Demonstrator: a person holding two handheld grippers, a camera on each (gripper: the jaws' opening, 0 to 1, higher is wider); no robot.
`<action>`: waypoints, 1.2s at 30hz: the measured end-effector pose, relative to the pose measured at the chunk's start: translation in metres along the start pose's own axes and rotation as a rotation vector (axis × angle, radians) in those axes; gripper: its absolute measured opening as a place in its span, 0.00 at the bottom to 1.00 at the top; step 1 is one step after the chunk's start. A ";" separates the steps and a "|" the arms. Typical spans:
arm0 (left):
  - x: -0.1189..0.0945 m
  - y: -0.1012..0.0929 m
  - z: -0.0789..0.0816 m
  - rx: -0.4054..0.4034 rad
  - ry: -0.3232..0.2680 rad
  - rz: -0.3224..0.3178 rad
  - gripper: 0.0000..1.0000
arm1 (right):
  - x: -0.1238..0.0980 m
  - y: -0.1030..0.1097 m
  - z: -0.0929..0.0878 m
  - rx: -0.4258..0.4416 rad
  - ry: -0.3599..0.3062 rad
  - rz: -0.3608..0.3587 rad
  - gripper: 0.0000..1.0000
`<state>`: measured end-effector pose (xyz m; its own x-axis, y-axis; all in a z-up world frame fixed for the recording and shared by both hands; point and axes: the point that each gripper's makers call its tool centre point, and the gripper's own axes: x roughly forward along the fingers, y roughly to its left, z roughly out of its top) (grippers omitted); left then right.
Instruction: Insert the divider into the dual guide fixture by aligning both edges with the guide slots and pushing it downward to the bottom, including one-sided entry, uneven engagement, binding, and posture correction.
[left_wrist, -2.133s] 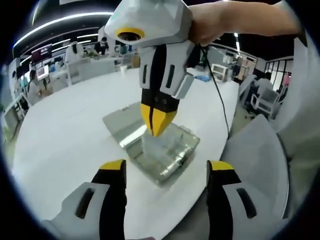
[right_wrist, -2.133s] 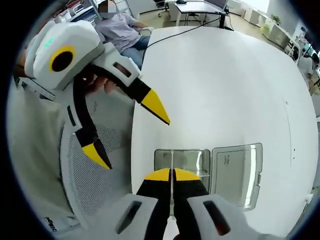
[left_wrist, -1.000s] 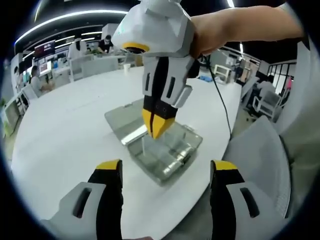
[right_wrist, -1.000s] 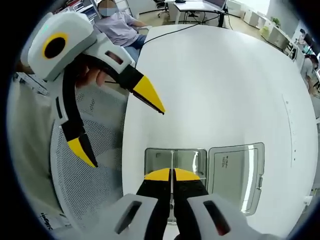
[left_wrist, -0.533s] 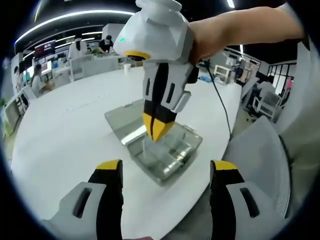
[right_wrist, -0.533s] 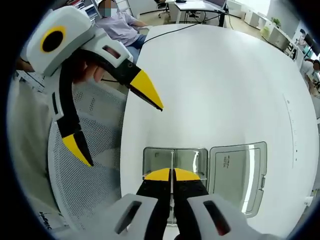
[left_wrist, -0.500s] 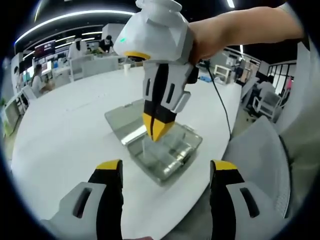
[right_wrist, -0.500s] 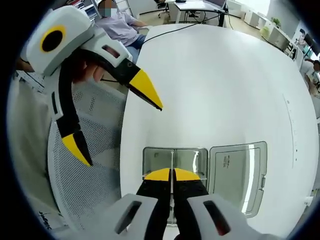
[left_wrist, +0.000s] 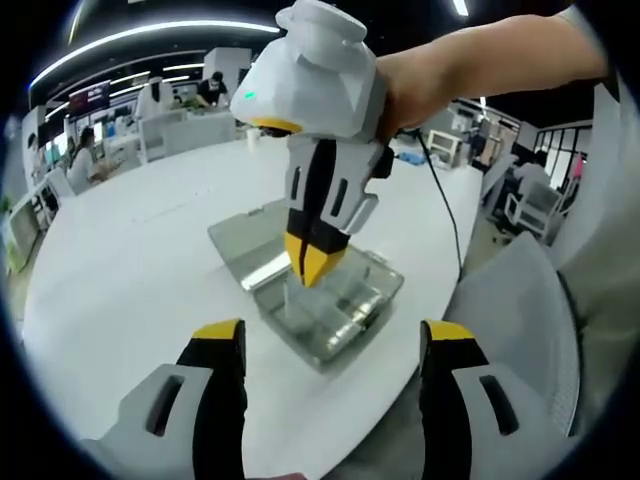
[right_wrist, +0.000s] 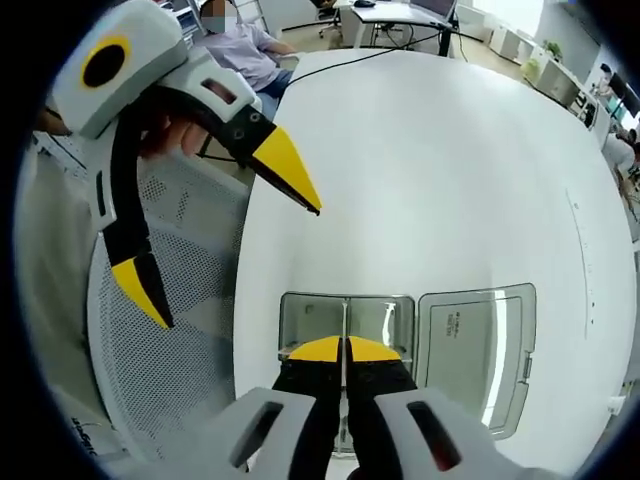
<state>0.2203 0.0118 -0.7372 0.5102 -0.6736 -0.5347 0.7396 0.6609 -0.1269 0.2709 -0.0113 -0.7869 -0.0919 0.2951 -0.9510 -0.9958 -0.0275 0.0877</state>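
A clear plastic box, the guide fixture (left_wrist: 335, 310), stands on the white table with its lid (left_wrist: 248, 238) folded flat beside it. My right gripper (left_wrist: 313, 268) comes down from above and is shut on a thin clear divider (left_wrist: 292, 292) whose lower edge reaches into the box. In the right gripper view the divider (right_wrist: 345, 318) shows edge-on as a fine line between the shut right gripper (right_wrist: 345, 350) tips, over the middle of the box (right_wrist: 312, 318). My left gripper (left_wrist: 332, 335) is held open near the table's edge, short of the box, and holds nothing; it also shows as the left gripper (right_wrist: 215, 235).
The box sits near the rim of a large round white table (left_wrist: 130, 270). A grey mesh chair (right_wrist: 170, 350) stands just off that rim. A black cable (left_wrist: 440, 210) runs across the table. People sit at desks (left_wrist: 170, 125) far behind.
The right gripper has sunk a little, carrying the divider deeper into the box. The left gripper has stayed open and almost still.
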 end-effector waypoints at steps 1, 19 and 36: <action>0.000 0.000 0.000 0.000 0.000 0.000 0.69 | 0.000 -0.001 0.000 0.002 0.000 -0.002 0.00; 0.000 0.001 -0.003 0.001 0.003 -0.002 0.70 | 0.007 0.002 0.001 -0.033 0.029 -0.003 0.00; -0.003 0.000 -0.002 0.002 0.005 0.002 0.70 | 0.012 0.007 0.002 -0.063 0.052 -0.009 0.00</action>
<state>0.2186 0.0145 -0.7372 0.5095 -0.6708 -0.5389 0.7393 0.6617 -0.1246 0.2631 -0.0063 -0.7974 -0.0816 0.2461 -0.9658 -0.9944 -0.0853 0.0622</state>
